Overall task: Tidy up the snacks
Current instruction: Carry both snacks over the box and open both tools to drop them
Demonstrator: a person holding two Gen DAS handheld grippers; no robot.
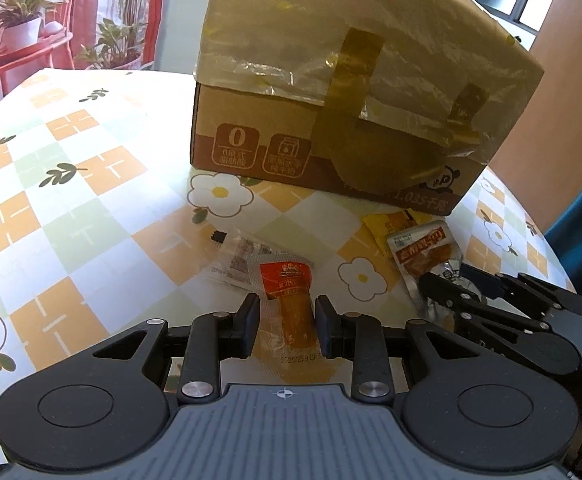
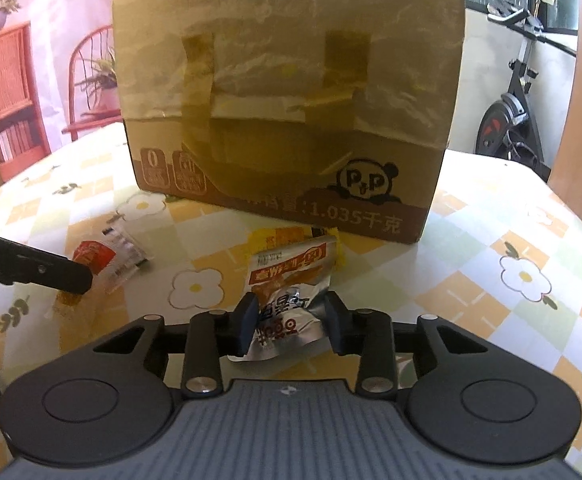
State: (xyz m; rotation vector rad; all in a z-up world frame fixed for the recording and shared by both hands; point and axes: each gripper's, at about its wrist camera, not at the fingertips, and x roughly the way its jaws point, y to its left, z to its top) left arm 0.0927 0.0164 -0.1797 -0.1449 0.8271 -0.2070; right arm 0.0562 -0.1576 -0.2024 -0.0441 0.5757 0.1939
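Note:
A taped cardboard box point(image 1: 351, 92) stands on the table; it also fills the right wrist view point(image 2: 291, 92). My left gripper point(image 1: 287, 330) has its fingers around a clear-wrapped orange sausage snack point(image 1: 291, 304) lying on the table, with small gaps at each side. My right gripper point(image 2: 291, 326) is shut on a crumpled silver and orange snack pouch point(image 2: 287, 300), which also shows in the left wrist view point(image 1: 427, 256). A yellow packet point(image 2: 287, 238) lies under the pouch against the box. The sausage snack shows at left in the right wrist view point(image 2: 99, 260).
The table wears a checkered flower tablecloth point(image 1: 71, 200). A red chair with potted plants point(image 1: 23, 28) stands beyond the far left edge. An exercise bike point(image 2: 515, 112) stands beyond the table at right.

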